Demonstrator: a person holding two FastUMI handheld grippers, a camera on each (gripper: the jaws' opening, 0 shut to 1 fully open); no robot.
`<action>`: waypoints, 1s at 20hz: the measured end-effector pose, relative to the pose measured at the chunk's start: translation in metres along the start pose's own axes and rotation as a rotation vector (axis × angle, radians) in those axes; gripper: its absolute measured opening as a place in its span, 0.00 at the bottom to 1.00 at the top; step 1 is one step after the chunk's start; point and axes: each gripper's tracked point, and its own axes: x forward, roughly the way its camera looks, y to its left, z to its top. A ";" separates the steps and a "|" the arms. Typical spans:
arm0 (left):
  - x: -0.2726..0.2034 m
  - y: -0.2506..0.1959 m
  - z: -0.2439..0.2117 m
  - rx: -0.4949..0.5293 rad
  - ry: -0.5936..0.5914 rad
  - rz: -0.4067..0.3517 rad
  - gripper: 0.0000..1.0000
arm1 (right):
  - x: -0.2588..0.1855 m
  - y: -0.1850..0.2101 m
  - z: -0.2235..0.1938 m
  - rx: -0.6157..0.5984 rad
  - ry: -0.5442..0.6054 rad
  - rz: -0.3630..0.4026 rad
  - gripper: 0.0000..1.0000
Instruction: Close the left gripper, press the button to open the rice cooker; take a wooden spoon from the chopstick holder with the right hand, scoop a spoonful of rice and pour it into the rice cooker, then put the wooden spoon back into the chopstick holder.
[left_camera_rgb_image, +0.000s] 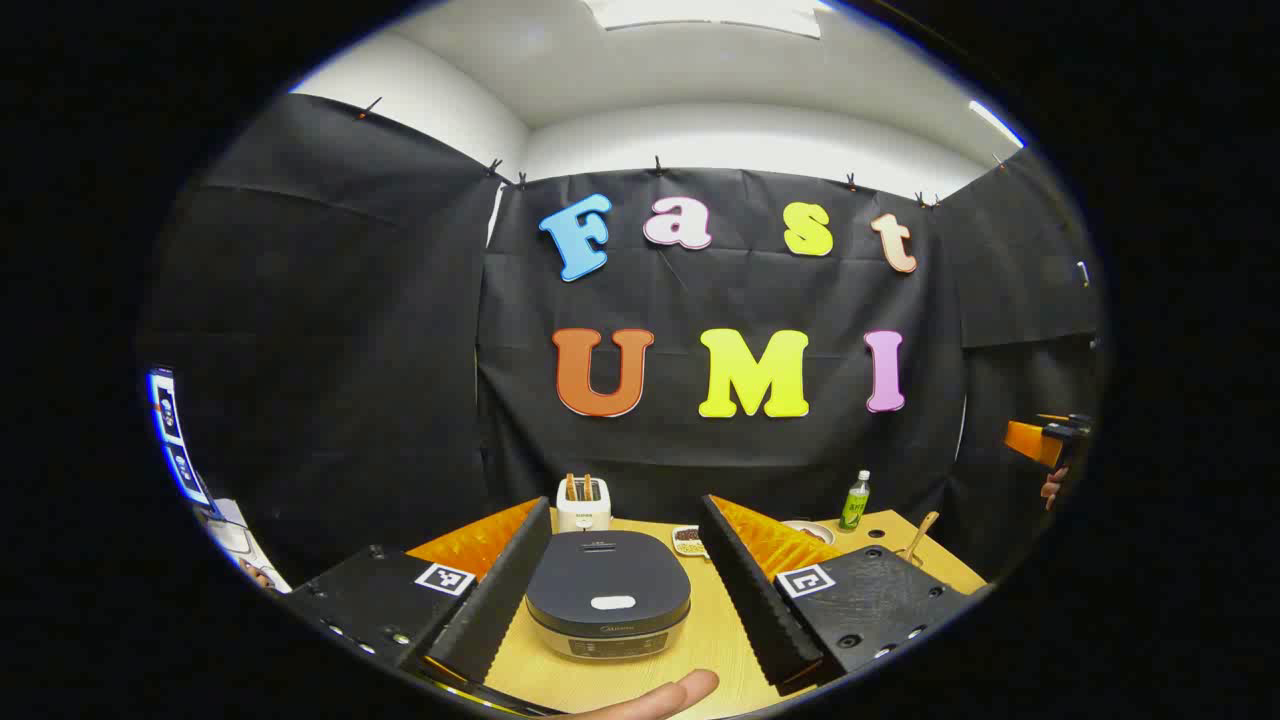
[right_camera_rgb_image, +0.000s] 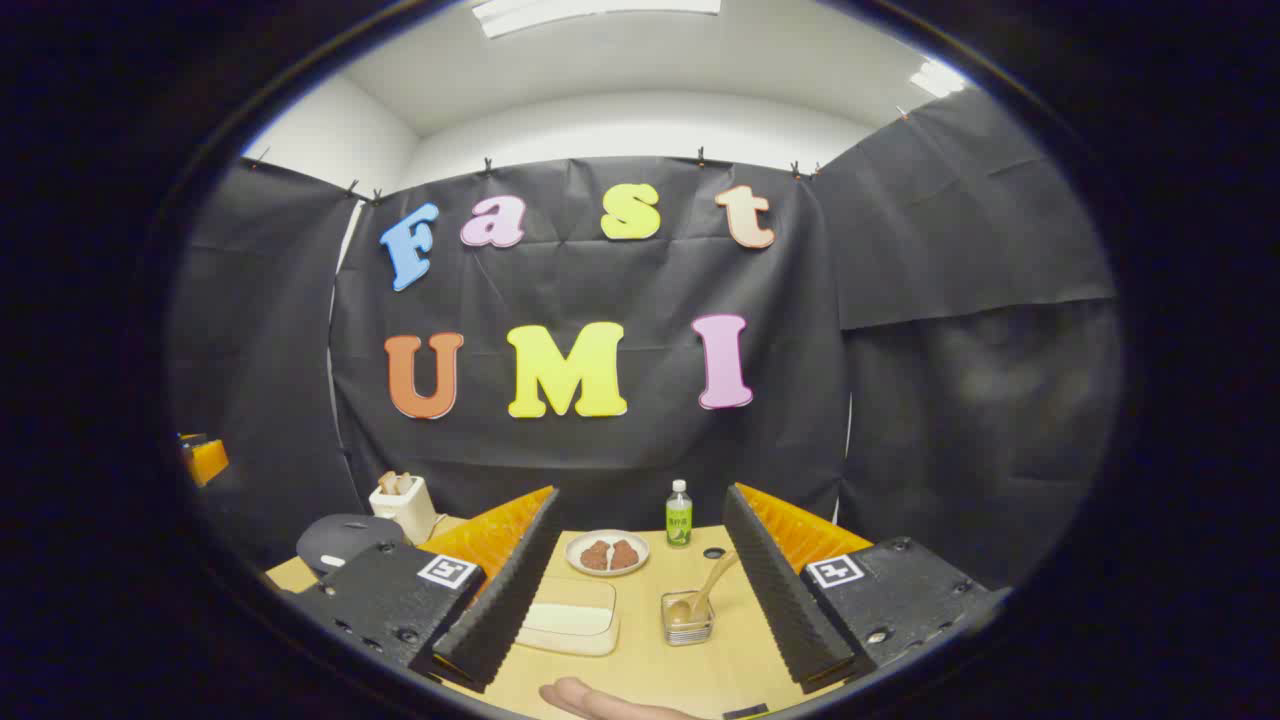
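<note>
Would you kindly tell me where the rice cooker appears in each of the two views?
Left gripper view: the rice cooker sits low at centre, lid shut, between that gripper's open fingers.
Right gripper view: it lies at the lower left edge, partly hidden behind that gripper's finger.
Shared landmark: the toaster stands just behind it.

Your left gripper (left_camera_rgb_image: 622, 600) hangs spread wide at the frame's bottom, the lidded rice cooker (left_camera_rgb_image: 608, 606) on the table (left_camera_rgb_image: 700, 650) between its fingers.
</note>
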 end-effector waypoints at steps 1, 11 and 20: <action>0.001 0.001 0.001 0.009 -0.006 0.005 0.94 | 0.000 -0.001 0.002 -0.005 -0.005 0.003 1.00; 0.001 -0.011 -0.004 0.006 0.024 -0.024 0.94 | -0.026 -0.019 0.003 -0.008 -0.017 0.026 1.00; 0.015 -0.018 -0.016 -0.006 0.040 -0.036 0.83 | -0.028 -0.045 0.027 -0.032 -0.094 -0.011 1.00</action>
